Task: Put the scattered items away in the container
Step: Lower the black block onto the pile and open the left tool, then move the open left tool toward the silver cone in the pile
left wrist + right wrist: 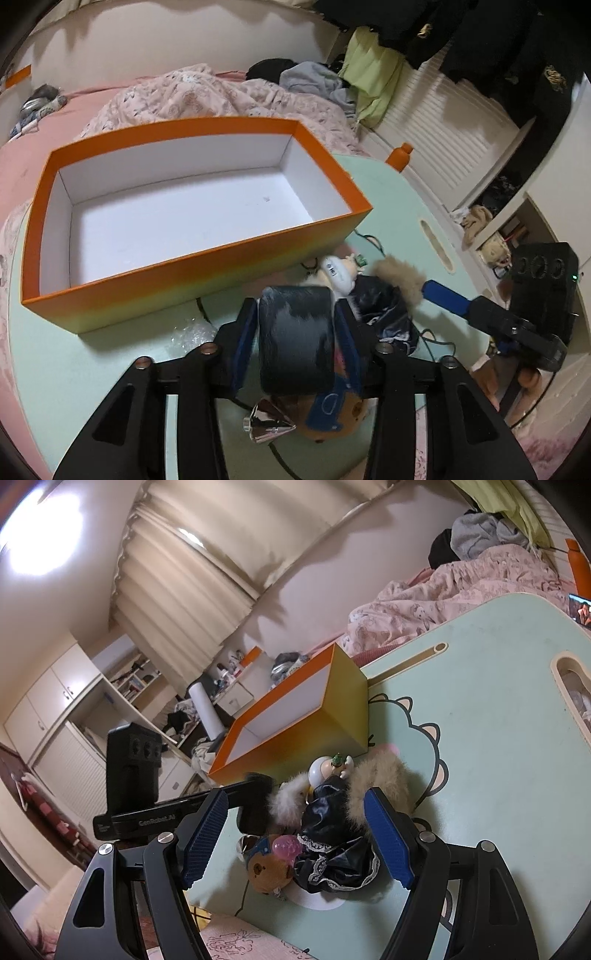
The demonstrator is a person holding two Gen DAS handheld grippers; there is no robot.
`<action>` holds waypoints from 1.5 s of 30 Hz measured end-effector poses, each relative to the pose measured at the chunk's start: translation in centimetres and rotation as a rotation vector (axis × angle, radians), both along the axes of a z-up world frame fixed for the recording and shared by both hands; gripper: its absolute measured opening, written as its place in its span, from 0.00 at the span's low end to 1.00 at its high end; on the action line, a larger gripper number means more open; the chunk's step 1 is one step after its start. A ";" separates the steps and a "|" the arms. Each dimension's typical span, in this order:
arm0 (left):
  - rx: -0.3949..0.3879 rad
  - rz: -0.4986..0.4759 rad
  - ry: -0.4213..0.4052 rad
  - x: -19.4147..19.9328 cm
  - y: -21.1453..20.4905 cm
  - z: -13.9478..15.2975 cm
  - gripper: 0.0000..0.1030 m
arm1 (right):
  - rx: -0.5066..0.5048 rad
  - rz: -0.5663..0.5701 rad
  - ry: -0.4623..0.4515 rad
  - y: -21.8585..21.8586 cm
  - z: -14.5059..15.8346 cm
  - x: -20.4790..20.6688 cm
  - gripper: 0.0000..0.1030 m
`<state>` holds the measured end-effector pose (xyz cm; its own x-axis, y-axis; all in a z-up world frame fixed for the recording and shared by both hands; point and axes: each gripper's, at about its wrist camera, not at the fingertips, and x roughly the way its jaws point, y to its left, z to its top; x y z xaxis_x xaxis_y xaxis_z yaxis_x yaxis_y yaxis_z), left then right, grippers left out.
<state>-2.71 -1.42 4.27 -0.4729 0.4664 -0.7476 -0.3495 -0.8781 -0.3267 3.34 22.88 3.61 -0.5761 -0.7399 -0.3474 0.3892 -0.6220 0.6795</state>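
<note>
My left claw (295, 332) has a dark pouch (295, 339) between its loosened jaws beside the orange box (192, 273); right claw (295, 842) gapes empty. I read "GenRobot.AI" (157, 821).

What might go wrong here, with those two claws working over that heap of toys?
The black object between the left gripper's fingers sits amid a tangled heap: the bear or black-dressed doll may get dragged along. The right gripper, open, hovers close; the two could bump. A thin cable might snag.
</note>
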 end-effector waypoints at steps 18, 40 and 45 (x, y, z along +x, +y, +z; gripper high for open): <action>-0.185 0.193 0.213 10.5 -3.6 0.6 0.69 | 0.547 -0.136 0.084 -4.5 2.1 2.6 0.74; -0.219 0.045 0.222 8.8 -2.1 3.8 0.69 | 0.836 -0.001 0.143 -9.9 0.0 4.2 0.75; -0.179 0.056 -0.016 -0.5 -3.8 8.0 0.69 | 0.808 0.001 0.124 -9.8 -0.1 4.0 0.75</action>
<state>-3.17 -5.23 12.32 -0.4813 0.2987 -0.8241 -0.2947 -0.9406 -0.1687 7.35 13.09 3.50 -0.6450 -0.2886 -0.7076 0.4326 -0.9012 -0.0268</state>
